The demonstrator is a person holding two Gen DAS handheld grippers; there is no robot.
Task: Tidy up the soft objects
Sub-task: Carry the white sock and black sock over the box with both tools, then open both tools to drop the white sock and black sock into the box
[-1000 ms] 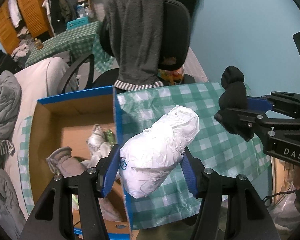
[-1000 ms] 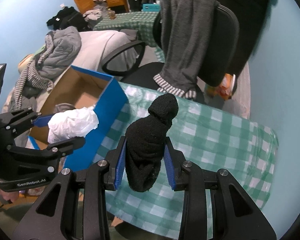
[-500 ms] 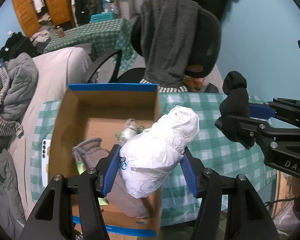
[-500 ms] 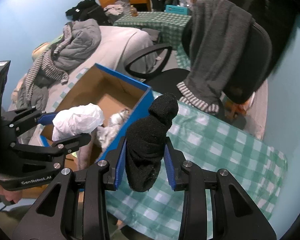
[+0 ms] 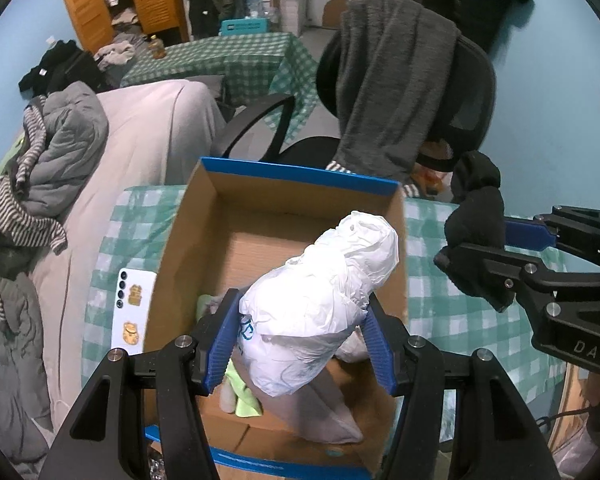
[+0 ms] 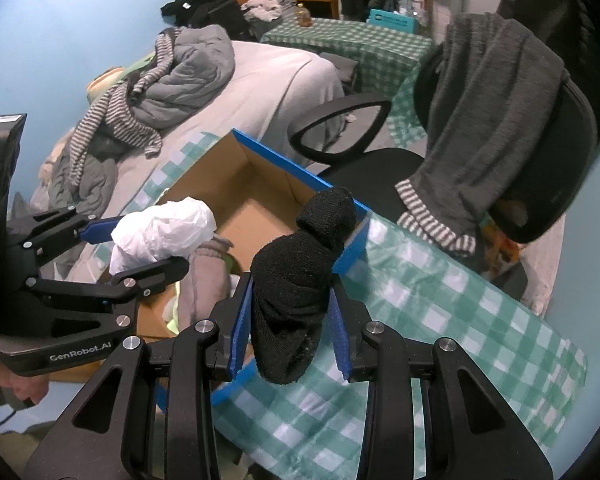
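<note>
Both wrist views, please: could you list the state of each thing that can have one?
Left gripper: shut on the white bundle.
White bundle: held, above the box.
Right gripper: shut on the black sock.
Black sock: rolled, held beside the box's near corner.
Cardboard box: open, some soft things inside.
Phone: lying back-up on the tablecloth.

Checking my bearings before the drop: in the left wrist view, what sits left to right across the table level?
Phone on the checked cloth → cardboard box → white plastic bundle in the left gripper, over the box → black sock bundle in the right gripper.
</note>
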